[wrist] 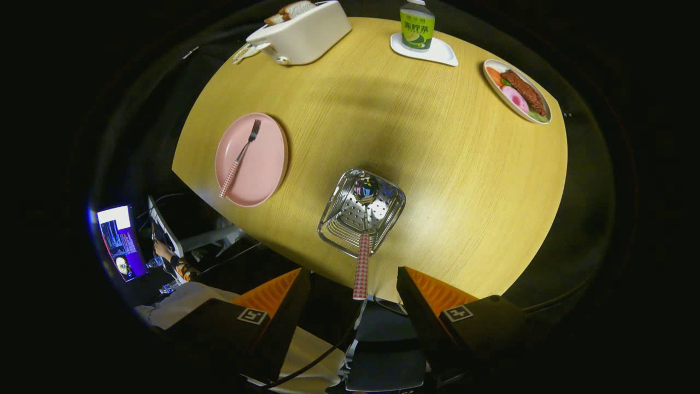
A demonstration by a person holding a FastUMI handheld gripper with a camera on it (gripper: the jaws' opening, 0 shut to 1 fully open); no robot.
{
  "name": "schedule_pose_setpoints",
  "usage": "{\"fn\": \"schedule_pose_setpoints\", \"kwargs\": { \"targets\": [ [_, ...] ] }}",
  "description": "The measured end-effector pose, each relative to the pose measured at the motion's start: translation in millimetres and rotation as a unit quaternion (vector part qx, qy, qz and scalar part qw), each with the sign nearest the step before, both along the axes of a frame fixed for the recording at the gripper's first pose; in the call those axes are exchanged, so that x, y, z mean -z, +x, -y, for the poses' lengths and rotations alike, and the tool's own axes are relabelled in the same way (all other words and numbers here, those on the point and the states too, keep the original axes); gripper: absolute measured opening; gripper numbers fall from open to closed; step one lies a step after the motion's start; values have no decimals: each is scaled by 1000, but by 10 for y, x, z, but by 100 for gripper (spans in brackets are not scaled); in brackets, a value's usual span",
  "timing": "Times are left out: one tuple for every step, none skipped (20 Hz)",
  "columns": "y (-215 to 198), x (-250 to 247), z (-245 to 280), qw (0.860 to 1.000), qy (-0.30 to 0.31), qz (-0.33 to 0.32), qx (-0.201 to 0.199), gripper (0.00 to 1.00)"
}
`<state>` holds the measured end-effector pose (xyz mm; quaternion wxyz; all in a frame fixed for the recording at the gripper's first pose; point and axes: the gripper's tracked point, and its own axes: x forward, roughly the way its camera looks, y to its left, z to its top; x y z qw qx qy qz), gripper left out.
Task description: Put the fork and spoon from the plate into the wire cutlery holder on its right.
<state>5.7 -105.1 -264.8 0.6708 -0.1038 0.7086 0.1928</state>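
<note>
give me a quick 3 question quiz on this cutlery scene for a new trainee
1. True or false: the fork lies on the pink plate.
2. Where is the spoon? A) on the pink plate B) standing in the wire cutlery holder C) beside the toaster
3. Fill in: the gripper fingers are ____, with the spoon's checked handle rising between them, touched by neither.

Key
1. True: the fork rests across the plate, tines away from the gripper.
2. B: its bowl is down in the holder.
3. open
</note>
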Motion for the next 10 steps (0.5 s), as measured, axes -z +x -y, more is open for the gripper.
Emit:
{"fn": "schedule_pose_setpoints", "kwargs": {
  "targets": [
    [-22, -65, -36, 1000, 10, 22, 8, 100],
    [-34, -141, -67, 999, 19, 45, 16, 100],
    [-38, -205, -110, 997, 28, 67, 23, 100],
    [-54, -279, -143, 995, 35, 92, 33, 100],
    [-82, -347, -154, 992, 41, 114, 41, 100],
    [-114, -416, -168, 989, 44, 135, 49, 100],
    [-171, -463, -211, 985, 48, 154, 55, 100],
    [-220, -502, -247, 982, 52, 171, 58, 100],
    [-285, -527, -272, 979, 52, 188, 60, 100],
    [-345, -553, -302, 976, 52, 202, 62, 100]
  ]
}}
